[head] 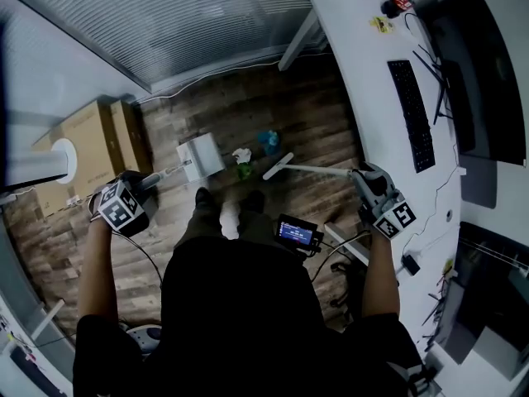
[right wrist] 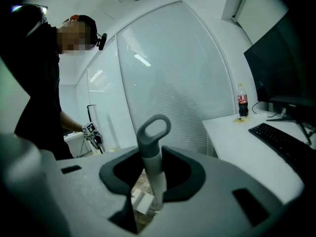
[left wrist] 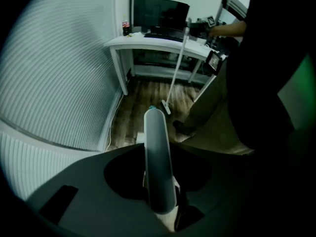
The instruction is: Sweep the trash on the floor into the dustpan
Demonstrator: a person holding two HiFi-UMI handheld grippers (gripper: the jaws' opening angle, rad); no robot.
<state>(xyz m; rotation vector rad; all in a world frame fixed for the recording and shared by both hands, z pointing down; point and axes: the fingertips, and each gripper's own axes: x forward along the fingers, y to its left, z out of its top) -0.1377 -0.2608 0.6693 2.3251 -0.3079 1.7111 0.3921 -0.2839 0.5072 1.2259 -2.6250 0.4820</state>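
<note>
The left gripper point(head: 136, 190) points steeply down, its jaws closed on the dustpan handle point(left wrist: 157, 162). The right gripper point(head: 366, 180) has its jaws clamped on the broom handle point(right wrist: 152, 157), below the end loop. The dustpan point(head: 201, 156) rests on the wooden floor point(head: 223, 114). The trash point(head: 242, 155) lies between the dustpan and the broom head point(head: 278, 166).

Everything is dim and bluish. Pale light comes off the blinds point(head: 207, 23) at the far side; the floor point(head: 306, 122) stays dark. My gripper views bend hard at the edges, with black corners.
</note>
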